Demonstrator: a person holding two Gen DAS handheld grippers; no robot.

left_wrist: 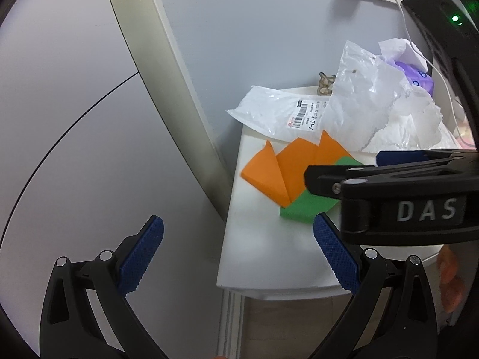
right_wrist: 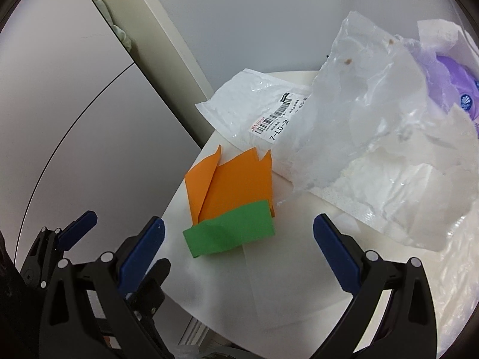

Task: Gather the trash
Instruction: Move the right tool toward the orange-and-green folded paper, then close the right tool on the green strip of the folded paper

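Right tool (right_wrist: 239,236) spread wide above orange paper (right_wrist: 236,179)

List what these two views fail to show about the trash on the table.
- Green paper: right part hidden by the right hand-held gripper, left view.
- Purple pack: cut by the frame edge, covered by clear plastic, right view.
- Label small print: too small.

On my right gripper (left_wrist: 389,197) I read raised letters "DAS". The white plastic bag (right_wrist: 254,110) on the table carries a barcode sticker (right_wrist: 278,119) with "7-LD" printed large; the smaller print beside it is too fine to read.
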